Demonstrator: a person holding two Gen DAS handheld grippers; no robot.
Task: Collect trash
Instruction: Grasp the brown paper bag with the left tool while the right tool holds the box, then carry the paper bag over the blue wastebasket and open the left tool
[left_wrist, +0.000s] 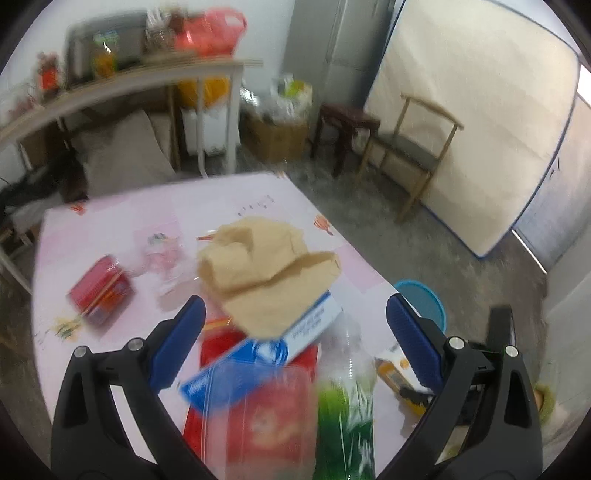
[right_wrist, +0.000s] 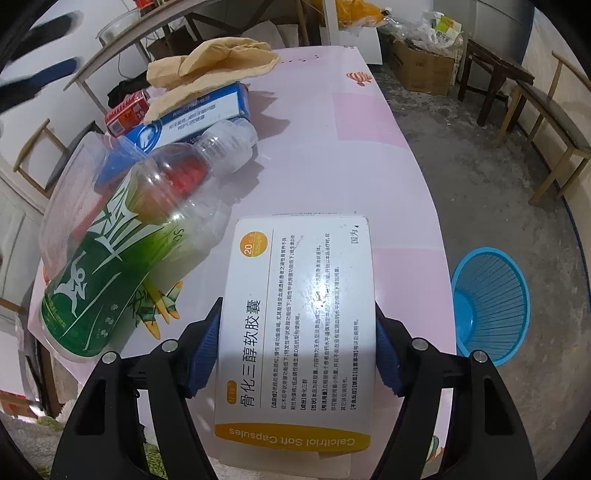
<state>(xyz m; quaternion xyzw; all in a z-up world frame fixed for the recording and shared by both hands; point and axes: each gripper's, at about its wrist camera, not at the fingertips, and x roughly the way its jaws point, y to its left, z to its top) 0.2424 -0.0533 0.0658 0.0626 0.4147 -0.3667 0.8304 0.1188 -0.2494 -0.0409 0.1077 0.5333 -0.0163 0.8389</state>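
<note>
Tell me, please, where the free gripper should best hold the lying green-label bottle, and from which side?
Probably across the labelled body of the green-label bottle, coming from above. It lies on its side on the table, and the body is wide and straight, while the neck tapers.

White capsule box (right_wrist: 299, 325), flat between jaws.

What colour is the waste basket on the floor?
Bright blue, ribbed inside; the waste basket shows best in the right wrist view.

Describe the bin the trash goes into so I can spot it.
Look past the right edge of the pink table to the grey concrete floor. There stands a round blue plastic basket with ribbed, slatted walls, the only blue container on the floor.
</note>
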